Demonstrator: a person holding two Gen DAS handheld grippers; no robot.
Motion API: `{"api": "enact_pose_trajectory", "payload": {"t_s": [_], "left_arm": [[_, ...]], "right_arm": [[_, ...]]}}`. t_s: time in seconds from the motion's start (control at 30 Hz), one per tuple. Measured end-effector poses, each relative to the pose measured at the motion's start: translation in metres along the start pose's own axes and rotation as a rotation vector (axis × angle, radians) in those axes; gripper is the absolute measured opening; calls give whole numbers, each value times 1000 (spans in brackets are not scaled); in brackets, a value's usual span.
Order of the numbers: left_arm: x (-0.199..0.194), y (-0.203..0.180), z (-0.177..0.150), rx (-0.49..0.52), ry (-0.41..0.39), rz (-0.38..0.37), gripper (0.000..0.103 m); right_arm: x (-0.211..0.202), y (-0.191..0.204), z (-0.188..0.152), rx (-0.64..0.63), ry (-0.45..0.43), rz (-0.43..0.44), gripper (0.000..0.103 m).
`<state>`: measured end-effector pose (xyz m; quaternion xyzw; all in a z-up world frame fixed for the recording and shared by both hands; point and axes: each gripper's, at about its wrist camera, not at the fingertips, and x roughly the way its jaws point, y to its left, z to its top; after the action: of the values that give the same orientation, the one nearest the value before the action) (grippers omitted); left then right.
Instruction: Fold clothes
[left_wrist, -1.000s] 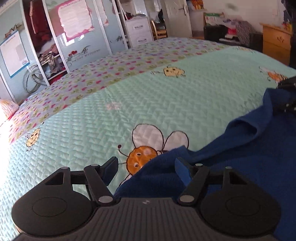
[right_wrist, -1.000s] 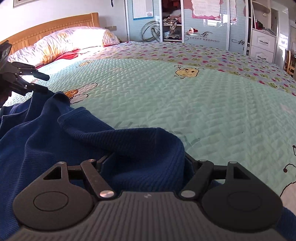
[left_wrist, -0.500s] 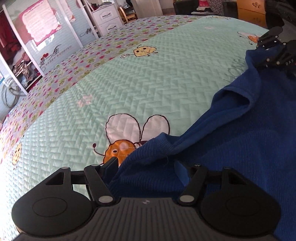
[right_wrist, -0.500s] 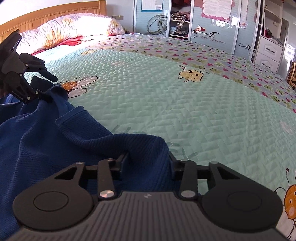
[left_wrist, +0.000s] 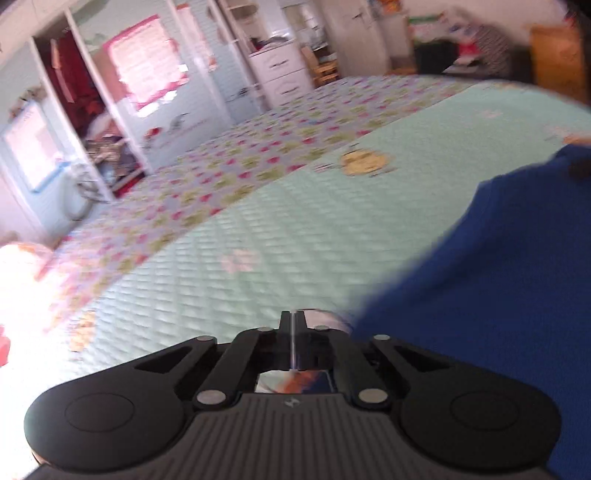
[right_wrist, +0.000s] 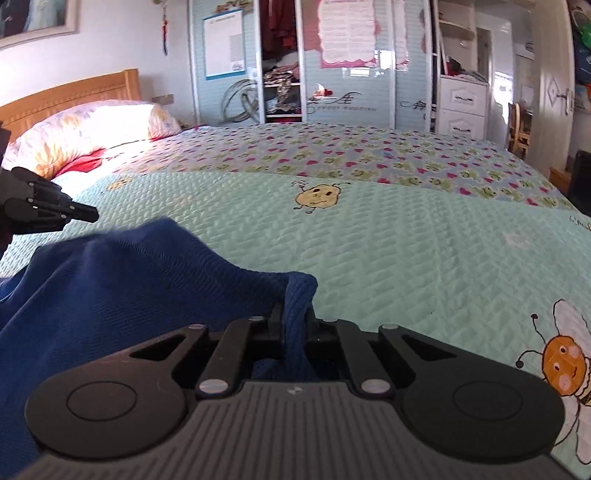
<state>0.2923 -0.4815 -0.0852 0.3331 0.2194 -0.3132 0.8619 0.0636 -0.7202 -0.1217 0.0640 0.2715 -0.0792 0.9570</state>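
Folding has barely begun: the blue sweater (right_wrist: 110, 288) lies rumpled on the bed (right_wrist: 406, 240), the right gripper (right_wrist: 293, 317) closing its jaws on a bunched edge, the left gripper (left_wrist: 291, 325) pressed together, apparently holding nothing.

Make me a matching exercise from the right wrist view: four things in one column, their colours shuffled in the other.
Things:
1. sweater
2. pillow
3. headboard
4. drawers

Colours:
A. white
B. orange-brown wood
C. dark blue
D. pale pink and yellow

Pairs: 1-C, 2-D, 3-B, 4-A
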Motion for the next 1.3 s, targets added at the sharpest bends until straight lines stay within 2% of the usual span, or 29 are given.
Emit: {"api": "enact_pose_trajectory", "payload": {"t_s": [0.03, 0.1, 0.17, 0.23, 0.27, 0.33, 0.37, 0.4, 0.43, 0.47, 0.5, 0.6, 0.63, 0.7, 0.77, 0.87, 1.0, 1.13, 1.17, 1.23, 1.27, 1.3], "left_arm": [[15, 1, 1, -24, 37, 14, 0], [36, -1, -2, -58, 97, 45, 0], [40, -6, -9, -58, 107, 107, 3], [27, 0, -18, -108, 74, 121, 5], [17, 5, -23, -140, 51, 116, 9], [-6, 16, -34, -205, 7, 96, 31], [-15, 20, -39, -228, -6, 66, 48], [-21, 23, -43, -230, -3, 17, 56], [-25, 24, -46, -223, 7, -38, 57], [-25, 23, -48, -202, 28, -75, 57], [-24, 20, -50, -175, 51, -89, 57], [-16, 11, -54, -128, 101, -119, 58], [-13, 10, -55, -129, 113, -135, 59], [-5, 10, -55, -131, 127, -158, 62], [1, 11, -55, -136, 139, -183, 65], [4, 20, -51, -176, 146, -255, 65], [12, 29, -47, -287, 162, -396, 66], [30, 23, -46, -322, 198, -441, 65], [31, 21, -45, -324, 203, -447, 61], [28, 18, -41, -311, 205, -457, 25], [24, 13, -37, -282, 202, -443, 4], [19, 4, -33, -227, 194, -406, 4]], "right_arm": [[19, -5, -2, 26, 33, -17, 9], [55, -20, -12, 134, 130, -25, 21], [55, -31, -17, 230, 76, -8, 25], [44, -35, -16, 277, 35, -23, 38], [33, -36, -16, 287, 0, -52, 45], [3, -31, -15, 314, -86, -132, 49], [-13, -27, -15, 334, -127, -163, 53], [-28, -21, -14, 377, -166, -140, 61], [-39, -15, -14, 438, -201, -65, 66], [-50, -9, -14, 500, -234, 12, 75], [-54, -2, -14, 561, -263, 105, 82], [-43, 18, -14, 657, -301, 348, 82], [-36, 19, -16, 675, -309, 396, 82], [-23, 18, -22, 715, -335, 462, 82], [-15, 7, -34, 756, -347, 470, 83], [-3, -15, -44, 839, -275, 464, 83], [-12, -31, -45, 855, -326, 463, 83], [-14, -33, -45, 851, -332, 469, 83], [-14, -33, -46, 847, -329, 473, 83], [-14, -34, -46, 838, -325, 479, 83], [-15, -35, -47, 833, -326, 470, 83], [-16, -36, -48, 829, -326, 462, 83]]}}
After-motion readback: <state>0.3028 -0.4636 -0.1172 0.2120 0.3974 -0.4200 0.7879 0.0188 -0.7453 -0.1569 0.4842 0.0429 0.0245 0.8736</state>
